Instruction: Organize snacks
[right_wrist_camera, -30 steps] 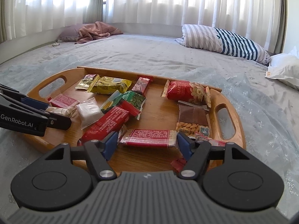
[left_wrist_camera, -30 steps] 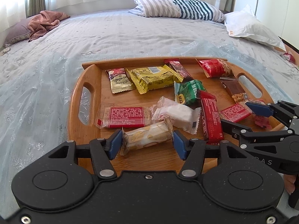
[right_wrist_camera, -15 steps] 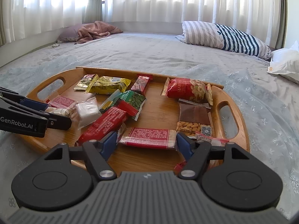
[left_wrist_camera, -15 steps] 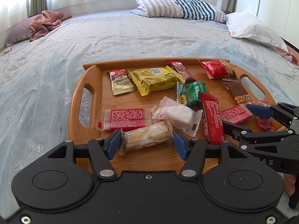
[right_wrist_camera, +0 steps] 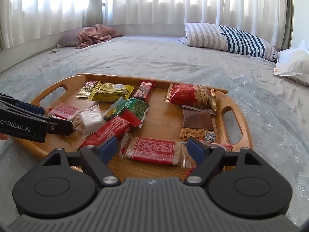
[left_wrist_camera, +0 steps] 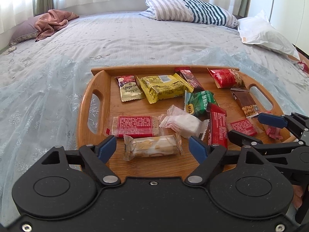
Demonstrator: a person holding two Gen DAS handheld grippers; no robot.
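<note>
A wooden tray [left_wrist_camera: 85, 104] [right_wrist_camera: 245, 127] lies on the bed with several snack packets. My left gripper [left_wrist_camera: 152, 148] is open, its fingers either side of a cream roll packet [left_wrist_camera: 152, 148] at the tray's near edge, not touching it. My right gripper [right_wrist_camera: 152, 148] is open, its fingers either side of a red cracker packet [right_wrist_camera: 154, 150]. In the left wrist view the right gripper [left_wrist_camera: 256, 127] shows at right, by a small red packet [left_wrist_camera: 243, 126]. A white packet [left_wrist_camera: 183, 123], green packet [left_wrist_camera: 199, 102], yellow packet [left_wrist_camera: 166, 89] and long red bar [left_wrist_camera: 217, 127] lie mid-tray.
A peanut bag [right_wrist_camera: 191, 96] and a brown nut packet [right_wrist_camera: 197, 125] lie at the tray's right. A striped pillow [left_wrist_camera: 193, 9], a white pillow [left_wrist_camera: 264, 32] and a pink cloth [left_wrist_camera: 52, 21] sit at the far side of the bed.
Both grippers have drawn back slightly from the tray and opened a little wider. The packets have not moved.
</note>
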